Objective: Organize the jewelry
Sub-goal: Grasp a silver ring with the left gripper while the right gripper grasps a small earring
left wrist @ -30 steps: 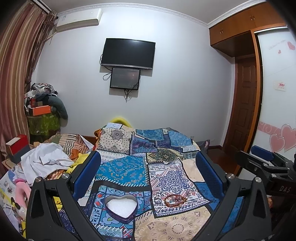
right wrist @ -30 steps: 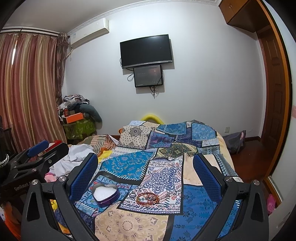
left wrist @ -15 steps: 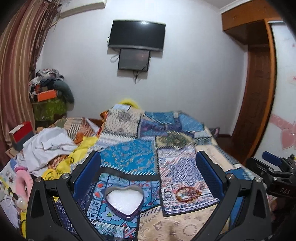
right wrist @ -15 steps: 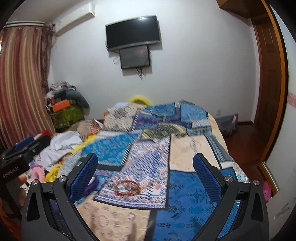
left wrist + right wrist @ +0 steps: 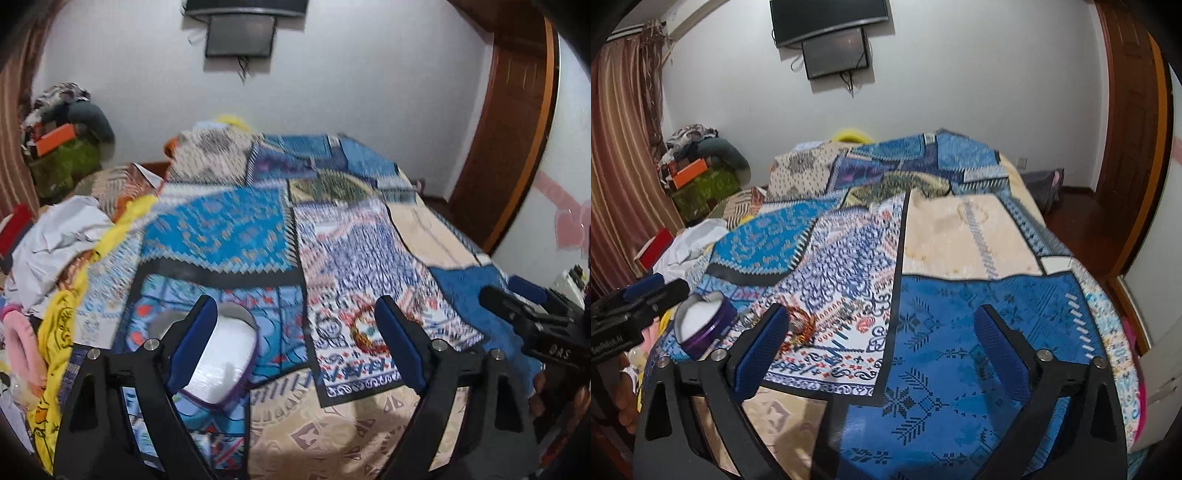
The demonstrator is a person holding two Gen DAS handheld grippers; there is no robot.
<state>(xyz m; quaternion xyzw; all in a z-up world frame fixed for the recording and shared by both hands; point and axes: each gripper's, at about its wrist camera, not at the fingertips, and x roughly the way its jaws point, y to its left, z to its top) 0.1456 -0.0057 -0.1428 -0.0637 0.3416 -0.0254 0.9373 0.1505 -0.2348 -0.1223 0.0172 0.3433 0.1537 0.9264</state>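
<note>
Patchwork cloth in blues and creams covers the bed (image 5: 960, 236) in front of you, with bare quilt running on toward the far wall. Near its close edge sits the purple heart-shaped tin (image 5: 225, 354), white inside, its point aimed back at you. Just right of it, apart, the beaded bracelets (image 5: 364, 328) lie flat in a blurred ring. Your left gripper (image 5: 295, 343) and right gripper (image 5: 881, 350) both hover with jaws spread wide, holding nothing. "DAS" shows on the right gripper's body.
</note>
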